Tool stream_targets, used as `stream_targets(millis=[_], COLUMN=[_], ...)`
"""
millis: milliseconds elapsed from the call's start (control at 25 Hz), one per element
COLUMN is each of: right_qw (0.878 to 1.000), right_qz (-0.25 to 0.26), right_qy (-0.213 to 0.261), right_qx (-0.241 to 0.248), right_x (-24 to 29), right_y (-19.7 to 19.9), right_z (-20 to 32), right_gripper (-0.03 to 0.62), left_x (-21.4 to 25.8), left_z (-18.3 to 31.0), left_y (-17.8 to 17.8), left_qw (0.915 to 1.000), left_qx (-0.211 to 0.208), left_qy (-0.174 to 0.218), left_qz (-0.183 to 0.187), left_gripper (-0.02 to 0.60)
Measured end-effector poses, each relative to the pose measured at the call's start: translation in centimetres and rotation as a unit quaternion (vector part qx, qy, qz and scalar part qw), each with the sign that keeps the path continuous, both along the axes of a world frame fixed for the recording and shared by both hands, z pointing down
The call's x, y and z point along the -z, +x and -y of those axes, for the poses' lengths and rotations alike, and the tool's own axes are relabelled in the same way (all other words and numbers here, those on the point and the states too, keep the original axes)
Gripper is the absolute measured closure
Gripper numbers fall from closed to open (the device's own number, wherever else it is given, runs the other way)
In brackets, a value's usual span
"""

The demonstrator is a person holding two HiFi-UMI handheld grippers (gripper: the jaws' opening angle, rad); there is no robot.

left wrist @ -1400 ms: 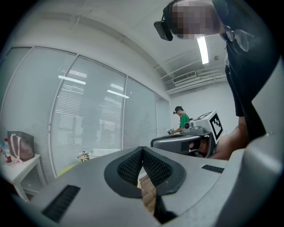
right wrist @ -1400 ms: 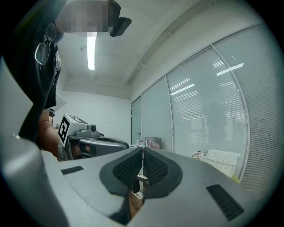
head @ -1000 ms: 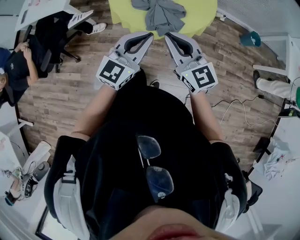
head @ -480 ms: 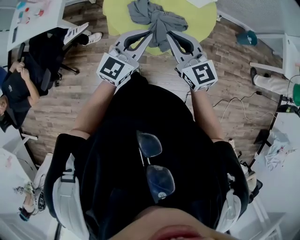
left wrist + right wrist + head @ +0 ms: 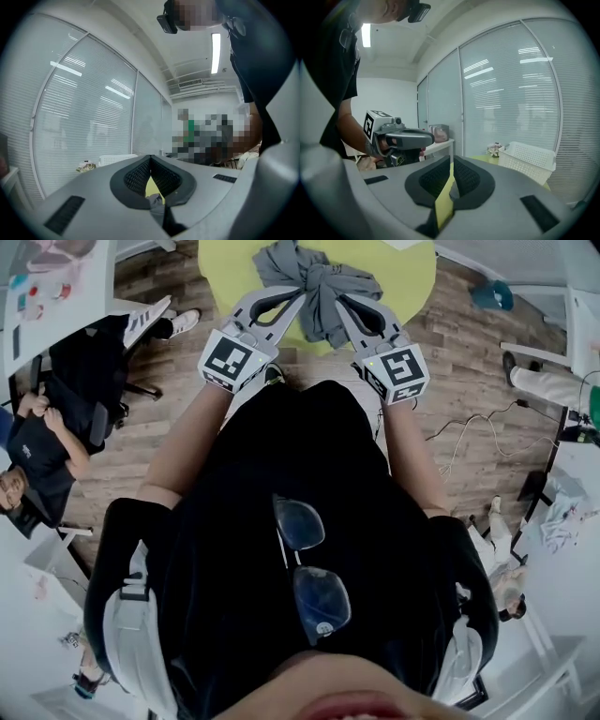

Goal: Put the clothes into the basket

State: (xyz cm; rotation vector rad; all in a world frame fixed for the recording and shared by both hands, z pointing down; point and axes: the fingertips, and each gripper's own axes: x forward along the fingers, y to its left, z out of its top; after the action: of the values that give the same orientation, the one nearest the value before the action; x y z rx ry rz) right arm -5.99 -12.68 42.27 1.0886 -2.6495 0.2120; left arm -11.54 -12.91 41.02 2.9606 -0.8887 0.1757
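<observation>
A crumpled grey garment point(image 5: 319, 287) lies on the round yellow-green table point(image 5: 403, 277) ahead of me. My left gripper point(image 5: 300, 292) and right gripper point(image 5: 339, 298) reach side by side to the garment's near edge, tips over the cloth. Both are shut with nothing clamped. In the left gripper view the left gripper point(image 5: 150, 158) has its pads together, with yellow table and grey cloth showing below them. In the right gripper view the right gripper point(image 5: 452, 159) is likewise shut. A white mesh basket point(image 5: 529, 161) stands on the table by the window, and it also shows as the basket point(image 5: 117, 159) in the left gripper view.
A seated person point(image 5: 42, 442) and an office chair point(image 5: 94, 371) are at the left on the wood floor. Cables point(image 5: 469, 442) trail at the right near white tables. A small flower pot point(image 5: 494, 150) stands beside the basket. Glass walls with blinds lie beyond the table.
Both grippers have moved forward from the floor side of the table's edge to the grey garment. Their jaws have stayed shut.
</observation>
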Motion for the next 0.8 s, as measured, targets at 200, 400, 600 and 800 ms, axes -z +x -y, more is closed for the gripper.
stream_targets(millis=[200, 400, 600, 800], right_qw=[0.999, 0.996, 0.987, 0.974], right_qz=[-0.030, -0.056, -0.098, -0.133], right_qy=[-0.035, -0.068, -0.108, -0.153], right_qx=[0.003, 0.026, 0.061, 0.097], right_x=[-3.7, -6.6, -10.2, -14.0], right_y=[-0.4, 0.8, 1.0, 0.9], right_z=[1.8, 3.9, 6.5, 8.8], right_gripper=[0.568, 0.566, 0.544, 0.471], left_x=[-2.4, -4.5, -6.8, -8.8], left_z=[1.7, 3.4, 6.0, 8.4], left_y=[0.3, 2.0, 2.6, 3.1], left_qw=[0.9999, 0.9998, 0.9994, 0.9989], left_qx=[-0.008, -0.003, 0.016, 0.033], left_qy=[-0.008, -0.010, -0.027, -0.034], left_qz=[-0.003, -0.016, -0.014, -0.007], left_gripper=[0.572, 0.572, 0.572, 0.572])
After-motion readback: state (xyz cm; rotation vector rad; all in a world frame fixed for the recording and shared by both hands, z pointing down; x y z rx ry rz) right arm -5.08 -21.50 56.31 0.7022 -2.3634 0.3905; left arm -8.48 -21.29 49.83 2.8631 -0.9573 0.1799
